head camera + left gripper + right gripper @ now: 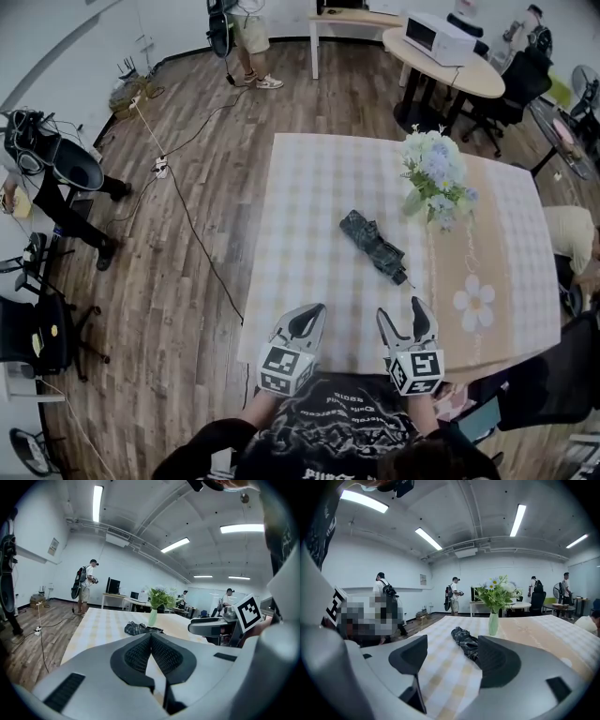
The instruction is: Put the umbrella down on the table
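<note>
Head view steeply down; gripper views low across shared table (300, 234), seemingly umbrella (465, 641).

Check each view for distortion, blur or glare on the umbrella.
Head view: fisheye curves the table edges; umbrella sharp, light even. Left gripper view: dark round vignette, ceiling lights blown out. Right gripper view: same vignette; umbrella clear, no glare.

**Open Desk at Left, Obstacles at Centre and Upper Right**

In the head view, the left half of the desk (300, 206) is seen bare. A free strip is also left along its lower edge, between the folded umbrella (373, 246) and the left gripper (307, 321) and right gripper (406, 321). The centre is taken up by the umbrella, laid slantwise. Passage from the upper right is blocked by an upright vase of flowers (436, 178), near the umbrella but apart from it. The lower right of the desk is unobstructed.
</note>
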